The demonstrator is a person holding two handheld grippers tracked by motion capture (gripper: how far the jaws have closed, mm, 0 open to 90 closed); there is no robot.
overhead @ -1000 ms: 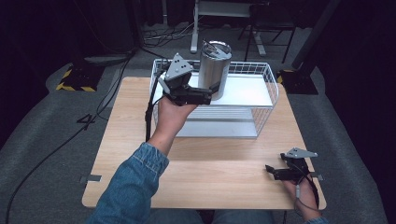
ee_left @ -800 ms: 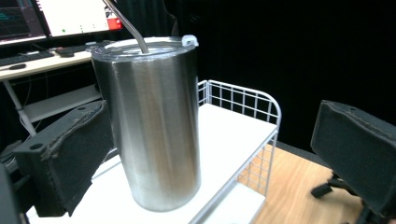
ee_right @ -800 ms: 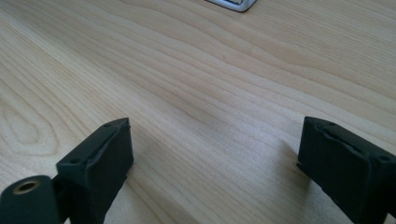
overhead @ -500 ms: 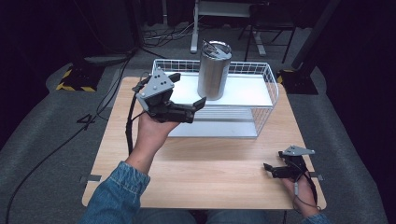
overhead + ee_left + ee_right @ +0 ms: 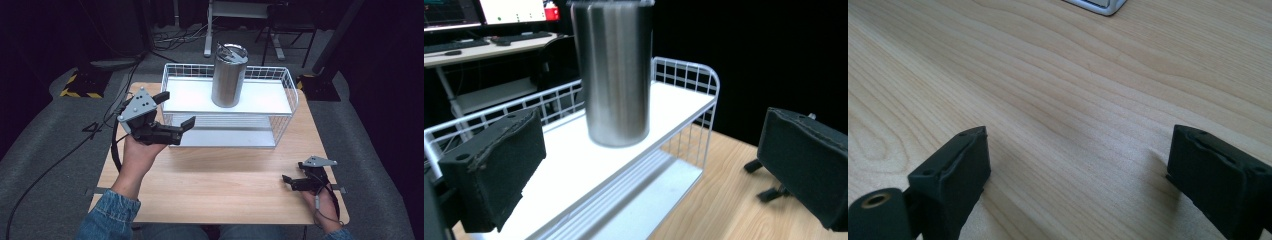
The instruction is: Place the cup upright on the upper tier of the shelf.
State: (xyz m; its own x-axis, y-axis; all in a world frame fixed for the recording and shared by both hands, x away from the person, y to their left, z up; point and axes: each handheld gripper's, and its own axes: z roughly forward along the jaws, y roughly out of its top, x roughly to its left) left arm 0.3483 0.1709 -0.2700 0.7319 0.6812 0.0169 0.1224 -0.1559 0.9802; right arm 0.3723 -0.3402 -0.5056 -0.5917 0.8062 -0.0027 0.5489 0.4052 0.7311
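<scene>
Denim sleeves (image 5: pixel 107 217) enter at the bottom edge of the high view, one at lower left and a sliver at lower right. Low on the right of that frame the right gripper (image 5: pixel 291 182) rests on the wooden table (image 5: pixel 225 185), held by a hand (image 5: pixel 322 202); its own view shows both black jaws spread wide over bare wood grain with nothing between them. Higher and toward the left, the left gripper (image 5: pixel 175 110) is held up in a hand (image 5: pixel 137 155) just off the left end of the white wire rack (image 5: pixel 282 107), its grey three-cornered plate (image 5: pixel 138 105) facing up. Its jaws stand wide apart and empty, framing the rack in the left gripper view. On the rack's white upper shelf (image 5: pixel 190 95), near the middle of the frame, a stainless steel tumbler (image 5: pixel 229 75) stands upright, lid on, well clear of both grippers. Beyond the table, toward the top of the frame, lie a grey floor (image 5: pixel 45 130), cables and a yellow-and-black striped plate (image 5: pixel 80 85).
</scene>
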